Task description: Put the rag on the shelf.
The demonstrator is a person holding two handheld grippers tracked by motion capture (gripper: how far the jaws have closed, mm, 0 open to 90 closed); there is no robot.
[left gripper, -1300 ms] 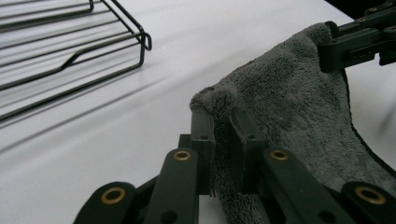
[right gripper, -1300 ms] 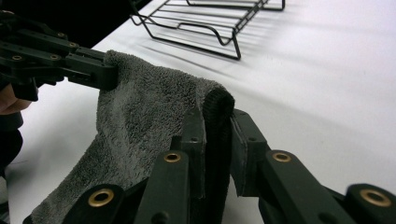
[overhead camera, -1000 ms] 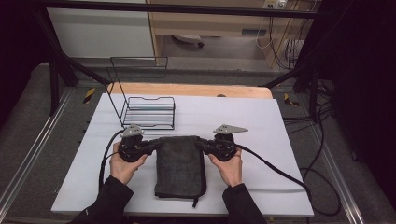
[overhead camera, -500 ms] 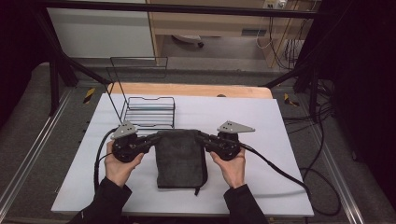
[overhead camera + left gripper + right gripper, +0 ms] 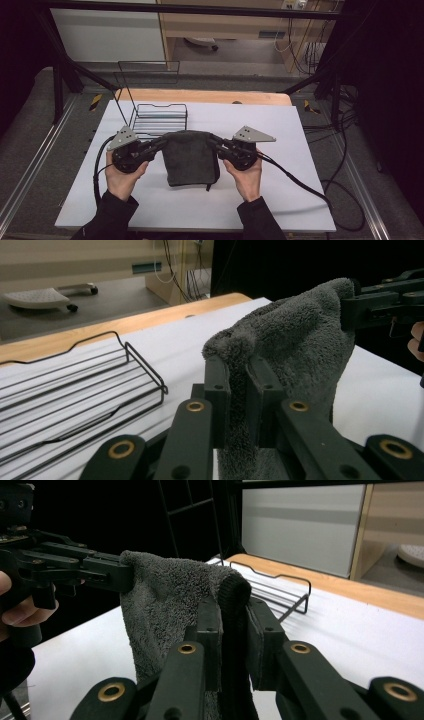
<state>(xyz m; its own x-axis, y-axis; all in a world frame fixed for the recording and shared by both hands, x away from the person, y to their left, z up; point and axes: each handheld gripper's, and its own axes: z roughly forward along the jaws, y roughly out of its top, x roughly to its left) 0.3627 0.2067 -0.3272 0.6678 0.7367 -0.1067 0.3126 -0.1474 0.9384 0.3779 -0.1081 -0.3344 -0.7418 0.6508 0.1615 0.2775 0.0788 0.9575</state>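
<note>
Each claw is clamped on a top corner of the grey towel (image 5: 191, 157), left claw (image 5: 161, 143) and right claw (image 5: 214, 142), so it hangs flat above the white surface (image 5: 300, 150), just in front of the wire rack (image 5: 159, 119), probably headed there.

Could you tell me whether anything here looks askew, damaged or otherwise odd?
Nothing stands out. The left gripper and right gripper each pinch a top corner of the grey towel, which hangs evenly. A black loop dangles at its lower right. The wire rack sits square on the table.
</note>
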